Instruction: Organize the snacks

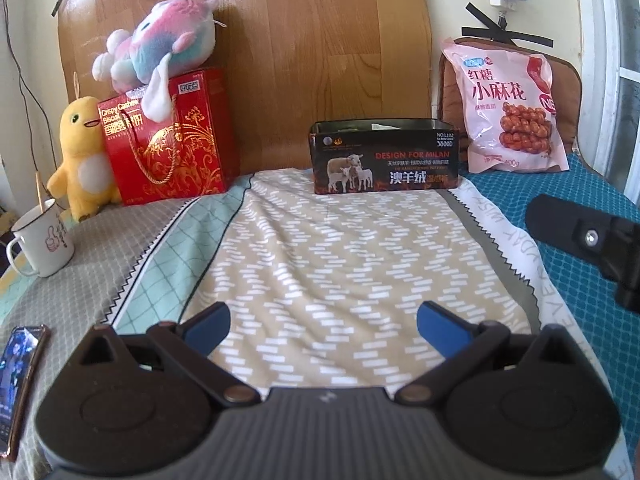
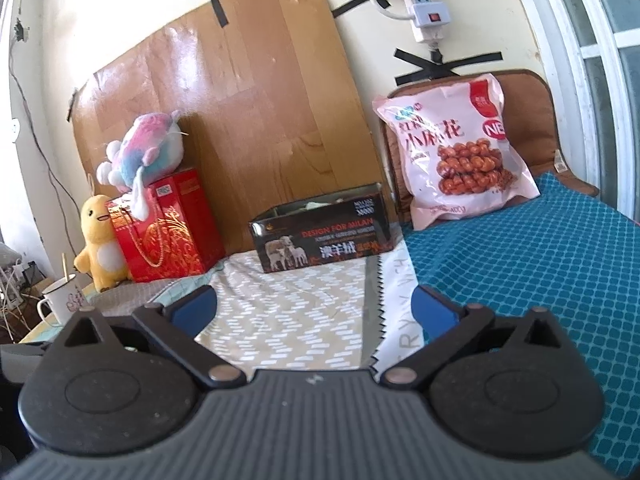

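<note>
A black open-topped tin point(image 1: 384, 156) point(image 2: 320, 232) printed with sheep stands at the back of the patterned cloth, with pale contents just showing inside. A pink snack bag point(image 1: 512, 108) point(image 2: 460, 152) leans upright against a brown cushion to the tin's right. A red biscuit gift box point(image 1: 168, 136) point(image 2: 168, 228) stands to the tin's left. My left gripper point(image 1: 322, 326) hovers open over the beige cloth, well short of the tin, with nothing between its blue pads. My right gripper point(image 2: 314, 312) is also open and holds nothing; part of it shows in the left wrist view point(image 1: 584, 236).
A pastel plush point(image 1: 160, 44) lies on the red box and a yellow plush point(image 1: 80, 160) stands beside it. A white mug point(image 1: 42, 240) with a stick sits at the left edge, a phone point(image 1: 20, 384) nearer me. A teal mat point(image 2: 540, 264) covers the right side.
</note>
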Available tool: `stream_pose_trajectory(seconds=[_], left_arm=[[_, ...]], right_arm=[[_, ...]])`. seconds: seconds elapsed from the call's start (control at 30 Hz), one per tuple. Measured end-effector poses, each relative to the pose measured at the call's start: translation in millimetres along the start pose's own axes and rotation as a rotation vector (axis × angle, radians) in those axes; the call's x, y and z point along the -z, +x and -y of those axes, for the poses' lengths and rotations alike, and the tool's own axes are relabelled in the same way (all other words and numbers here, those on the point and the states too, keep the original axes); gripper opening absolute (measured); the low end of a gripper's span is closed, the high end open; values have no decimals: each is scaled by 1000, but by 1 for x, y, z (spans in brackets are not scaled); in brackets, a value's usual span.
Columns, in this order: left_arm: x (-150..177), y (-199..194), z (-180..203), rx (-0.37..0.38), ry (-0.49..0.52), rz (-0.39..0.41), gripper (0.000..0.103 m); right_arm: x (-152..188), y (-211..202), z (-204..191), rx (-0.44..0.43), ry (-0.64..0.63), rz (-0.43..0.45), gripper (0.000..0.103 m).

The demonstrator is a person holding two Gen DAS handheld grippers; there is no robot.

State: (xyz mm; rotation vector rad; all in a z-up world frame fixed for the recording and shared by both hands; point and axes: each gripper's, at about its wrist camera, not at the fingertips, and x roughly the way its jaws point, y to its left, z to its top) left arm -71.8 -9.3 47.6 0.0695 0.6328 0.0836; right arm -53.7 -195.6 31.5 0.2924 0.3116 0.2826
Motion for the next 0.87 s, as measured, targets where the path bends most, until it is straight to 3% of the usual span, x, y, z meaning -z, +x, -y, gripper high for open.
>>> stream_pose_trajectory(seconds=[0.87], left_arm=[[3,2,3,0,12,-13,103]], right_arm=[[4,-5,-7,-22,-8,3,103]])
